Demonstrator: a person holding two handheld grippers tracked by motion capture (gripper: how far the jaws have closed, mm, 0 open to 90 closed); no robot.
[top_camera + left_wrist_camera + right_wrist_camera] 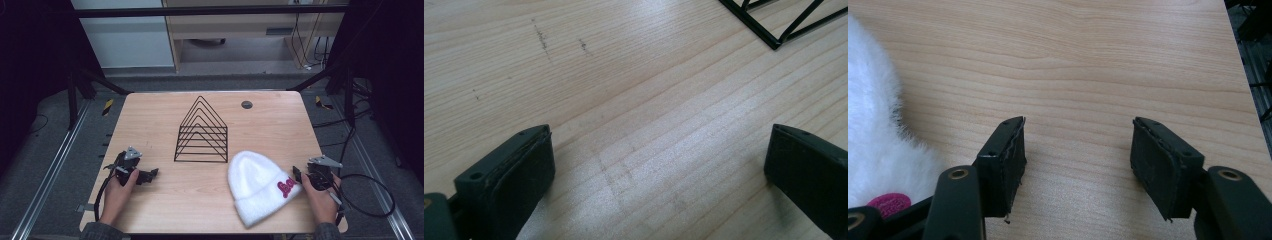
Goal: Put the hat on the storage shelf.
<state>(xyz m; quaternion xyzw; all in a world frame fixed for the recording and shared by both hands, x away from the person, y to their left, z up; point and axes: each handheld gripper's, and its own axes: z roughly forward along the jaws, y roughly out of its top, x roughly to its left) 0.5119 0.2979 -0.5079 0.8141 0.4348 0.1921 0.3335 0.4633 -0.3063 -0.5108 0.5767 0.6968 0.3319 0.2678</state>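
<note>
Beanie [257,187], pink lettering unreadable, wire rack [202,132]

Worktop [150,120]: pale wood grain, smooth, slight sheen w/ faint scuff marks. Hat [257,185]: white fluffy knit cloth, pink stitched lettering. Rack [201,132]: thin black metal wire. Right claw [1075,165] pads: matt black rubbery, rough, frayed edges.
</note>
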